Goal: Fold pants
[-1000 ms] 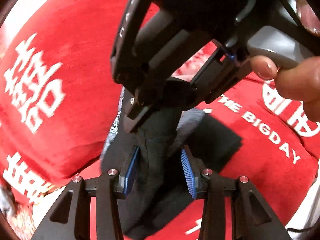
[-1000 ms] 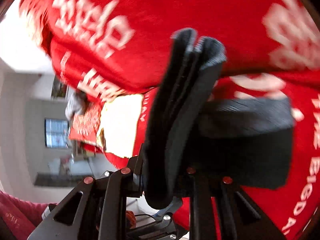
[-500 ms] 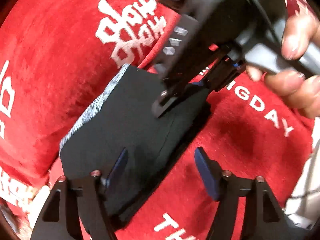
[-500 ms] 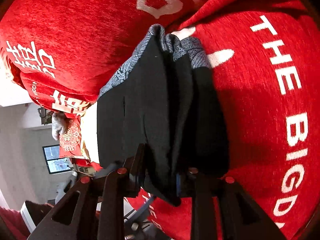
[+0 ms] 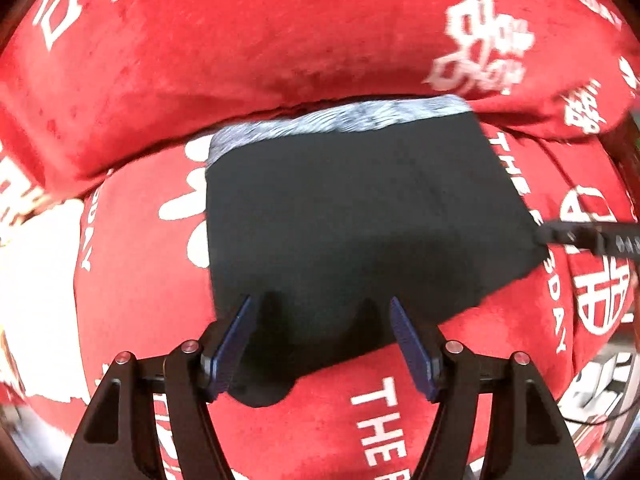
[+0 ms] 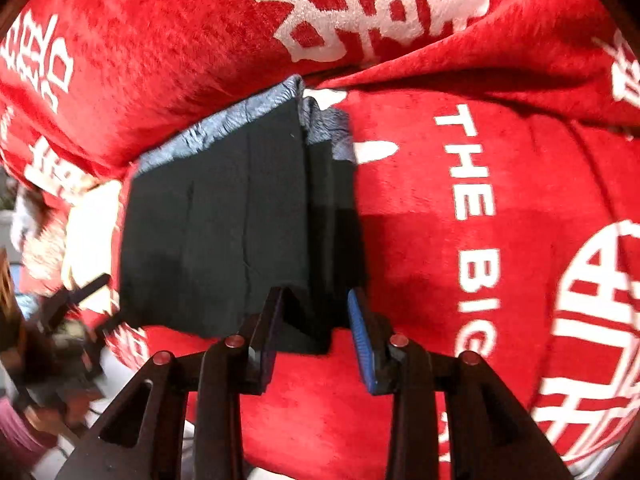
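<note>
Pants (image 5: 352,216) lie folded on the red cover (image 5: 240,40); left gripper (image 5: 320,344) and right gripper (image 6: 316,332), apart at six o'clock, have just opened, pads off the cloth.

In the left wrist view, the right gripper (image 5: 592,236) is being cut off by the right edge, so its jaws cannot be read. The white lettering (image 5: 380,432) is running off the bottom edge. At lower left of the right wrist view, dark clutter (image 6: 60,320) is smearing beyond recognition.

Bright, fisheye-warped edges, slight motion blur
</note>
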Demonstrator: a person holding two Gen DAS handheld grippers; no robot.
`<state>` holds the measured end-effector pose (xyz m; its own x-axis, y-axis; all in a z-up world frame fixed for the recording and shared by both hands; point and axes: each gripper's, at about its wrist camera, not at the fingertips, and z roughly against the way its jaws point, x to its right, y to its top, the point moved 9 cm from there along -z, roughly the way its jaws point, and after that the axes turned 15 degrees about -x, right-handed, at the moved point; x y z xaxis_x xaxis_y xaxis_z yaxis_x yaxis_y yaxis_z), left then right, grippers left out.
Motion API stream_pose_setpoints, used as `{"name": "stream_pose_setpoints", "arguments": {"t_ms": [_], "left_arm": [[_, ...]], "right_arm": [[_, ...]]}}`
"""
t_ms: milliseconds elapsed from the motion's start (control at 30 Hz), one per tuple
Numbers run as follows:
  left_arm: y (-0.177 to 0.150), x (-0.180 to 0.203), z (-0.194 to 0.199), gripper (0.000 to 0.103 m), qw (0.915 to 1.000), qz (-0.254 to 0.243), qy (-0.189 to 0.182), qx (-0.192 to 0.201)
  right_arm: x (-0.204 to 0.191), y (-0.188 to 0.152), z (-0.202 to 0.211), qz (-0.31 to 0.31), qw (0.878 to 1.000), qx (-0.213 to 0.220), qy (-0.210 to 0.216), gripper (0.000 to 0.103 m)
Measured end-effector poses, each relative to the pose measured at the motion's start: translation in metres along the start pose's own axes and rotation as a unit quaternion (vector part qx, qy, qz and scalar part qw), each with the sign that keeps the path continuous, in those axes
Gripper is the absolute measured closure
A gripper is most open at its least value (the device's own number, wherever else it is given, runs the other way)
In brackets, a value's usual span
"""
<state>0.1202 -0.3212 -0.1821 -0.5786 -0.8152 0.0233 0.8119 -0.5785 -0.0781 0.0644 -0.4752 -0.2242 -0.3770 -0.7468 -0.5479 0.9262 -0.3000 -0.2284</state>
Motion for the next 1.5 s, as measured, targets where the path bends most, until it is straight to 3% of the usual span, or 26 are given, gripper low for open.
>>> {"name": "stream_pose_setpoints", "arguments": {"t_ms": [167,333,533,633,833,1067,1233,1300,1333,1500], "left_arm": [[-0.001,-0.012,-0.011,0.032,0.9998,0.006,0.006,-0.015],[-0.004,-0.018,-0.016,0.032,0.9997,0.010,0.003,-0.022],[-0.002,-0.019,-0.016,0.032,0.9996,0.011,-0.002,-0.024],[-0.002,-0.021,-0.017,0.015,0.9995,0.017,-0.003,-0.026],[-0.002,-0.024,-0.022,0.015,0.9992,0.021,-0.003,-0.034],[0.002,-0.027,-0.026,0.015,0.9987,0.026,-0.009,-0.042],[0.004,-0.029,-0.029,0.015,0.9984,0.029,-0.011,-0.048],[0.006,-0.030,-0.030,0.009,0.9983,0.029,-0.011,-0.049],[0.006,-0.031,-0.031,0.000,0.9982,0.030,-0.008,-0.050],[0.008,-0.034,-0.034,0.000,0.9978,0.034,-0.013,-0.056]], "right_arm": [[0.016,-0.014,-0.014,-0.016,0.999,-0.016,-0.035,0.065],[0.017,-0.017,-0.012,-0.037,0.999,-0.009,-0.028,0.065],[0.018,-0.024,0.002,-0.031,0.999,-0.010,-0.033,0.055],[0.014,-0.024,0.003,-0.030,0.999,-0.008,-0.034,0.043],[0.006,-0.017,0.002,-0.025,0.999,-0.008,-0.032,0.042],[0.003,-0.009,0.002,-0.022,0.999,-0.004,-0.026,0.024],[0.003,0.000,0.007,-0.019,1.000,0.022,-0.012,0.018],[0.004,0.002,0.009,-0.020,0.999,0.027,-0.004,0.005],[0.005,0.003,0.008,-0.021,0.999,0.028,0.000,0.003],[0.012,0.006,0.002,-0.036,0.999,0.021,0.004,0.000]]}}
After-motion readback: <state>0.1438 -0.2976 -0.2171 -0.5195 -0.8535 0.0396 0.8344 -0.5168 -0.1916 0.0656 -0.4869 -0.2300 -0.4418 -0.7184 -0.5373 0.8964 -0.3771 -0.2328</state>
